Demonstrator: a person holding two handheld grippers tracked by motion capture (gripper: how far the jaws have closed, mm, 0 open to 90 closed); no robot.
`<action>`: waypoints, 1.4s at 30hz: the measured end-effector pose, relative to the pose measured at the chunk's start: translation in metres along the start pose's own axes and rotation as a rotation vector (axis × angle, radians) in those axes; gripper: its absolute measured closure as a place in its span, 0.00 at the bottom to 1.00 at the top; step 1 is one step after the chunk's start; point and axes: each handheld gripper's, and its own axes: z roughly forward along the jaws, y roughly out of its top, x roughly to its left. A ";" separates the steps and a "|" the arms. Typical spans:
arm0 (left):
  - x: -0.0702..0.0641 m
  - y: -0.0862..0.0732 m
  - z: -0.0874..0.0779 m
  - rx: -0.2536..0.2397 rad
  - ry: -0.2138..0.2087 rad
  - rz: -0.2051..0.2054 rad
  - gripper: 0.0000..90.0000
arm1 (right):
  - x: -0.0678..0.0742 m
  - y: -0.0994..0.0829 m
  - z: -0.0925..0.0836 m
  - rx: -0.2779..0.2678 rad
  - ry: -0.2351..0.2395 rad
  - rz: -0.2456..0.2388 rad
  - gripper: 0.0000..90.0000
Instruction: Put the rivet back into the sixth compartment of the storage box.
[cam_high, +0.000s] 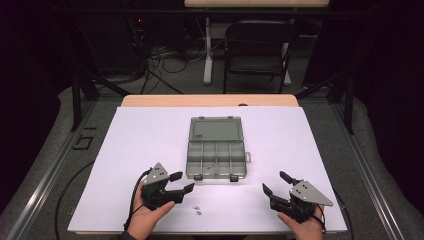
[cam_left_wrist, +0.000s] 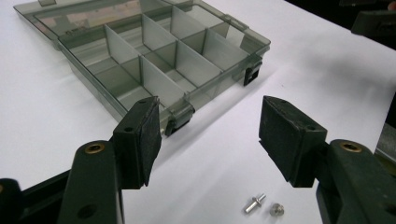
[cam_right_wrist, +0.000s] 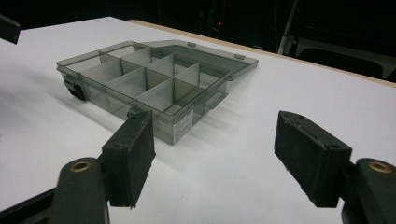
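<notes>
On surface at six o'clock of organizer box (cam_high: 216, 147): lower spread, empty left hand-held gripper (cam_left_wrist: 210, 135) squarely over rivet-like pin (cam_left_wrist: 254, 204), probably steel; pinch gently.

Two small metal parts (cam_high: 196, 209) just before the open organizer box (cam_high: 216, 147)

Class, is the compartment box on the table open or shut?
Open: the compartment box has its lid folded back flat on the table, leaving the dividers exposed.
</notes>
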 end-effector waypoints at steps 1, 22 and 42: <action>-0.001 -0.001 0.000 0.003 -0.005 -0.001 0.43 | 0.000 0.000 0.000 -0.003 0.004 0.001 0.32; -0.012 -0.022 0.015 0.127 -0.054 0.050 0.67 | -0.001 0.000 0.000 -0.001 0.000 0.006 0.32; -0.023 -0.029 0.027 0.231 -0.105 0.080 0.81 | -0.001 0.000 0.000 0.007 0.007 0.011 0.32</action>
